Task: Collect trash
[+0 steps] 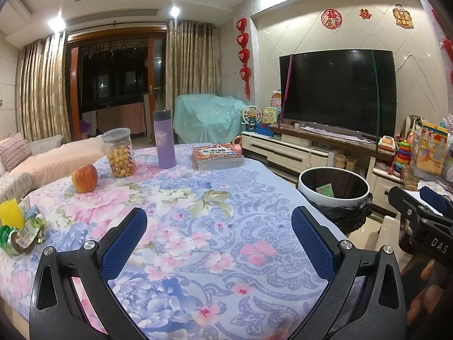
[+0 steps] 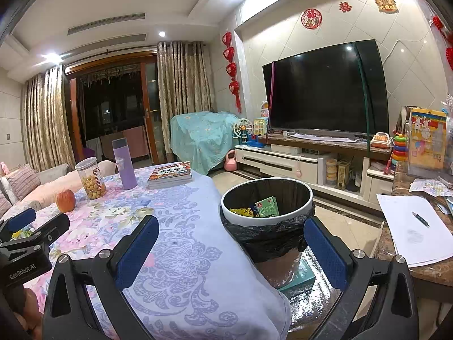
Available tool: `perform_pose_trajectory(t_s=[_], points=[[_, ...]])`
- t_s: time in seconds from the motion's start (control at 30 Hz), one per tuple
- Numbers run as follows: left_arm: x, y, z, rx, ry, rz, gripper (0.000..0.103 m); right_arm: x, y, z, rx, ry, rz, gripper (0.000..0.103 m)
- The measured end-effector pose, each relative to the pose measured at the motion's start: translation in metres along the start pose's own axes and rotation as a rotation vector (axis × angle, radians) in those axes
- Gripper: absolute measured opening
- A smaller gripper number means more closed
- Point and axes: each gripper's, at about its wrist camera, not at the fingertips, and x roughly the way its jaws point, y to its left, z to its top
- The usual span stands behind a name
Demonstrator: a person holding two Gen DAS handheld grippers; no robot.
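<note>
My left gripper (image 1: 219,229) is open and empty above the floral tablecloth (image 1: 198,198). Crumpled green and white wrappers (image 1: 24,232) with a yellow piece (image 1: 11,214) lie at the table's left edge, left of my left gripper. A white trash bin (image 2: 267,201) with a black liner stands right of the table; a green carton (image 2: 267,207) and yellow wrappers (image 2: 240,212) lie inside. My right gripper (image 2: 230,238) is open and empty, over the table's right edge just before the bin. The bin also shows in the left wrist view (image 1: 334,187).
On the table stand an apple (image 1: 85,178), a jar of yellow balls (image 1: 119,153), a purple flask (image 1: 164,138) and a stack of books (image 1: 216,157). A TV cabinet (image 2: 305,164) with toys lines the right wall. A marble side table (image 2: 413,243) holds paper and a pen.
</note>
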Motion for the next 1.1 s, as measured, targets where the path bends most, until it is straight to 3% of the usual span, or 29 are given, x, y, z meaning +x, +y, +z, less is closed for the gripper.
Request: perform_pose_trajectory(t_s=[1.1], points=[[0.0069, 0.0030, -0.0024, 0.006, 0.014, -0.009, 0.103, 0.0002, 0.0011, 0.0006, 0.003, 0.004, 0.007, 0.103]])
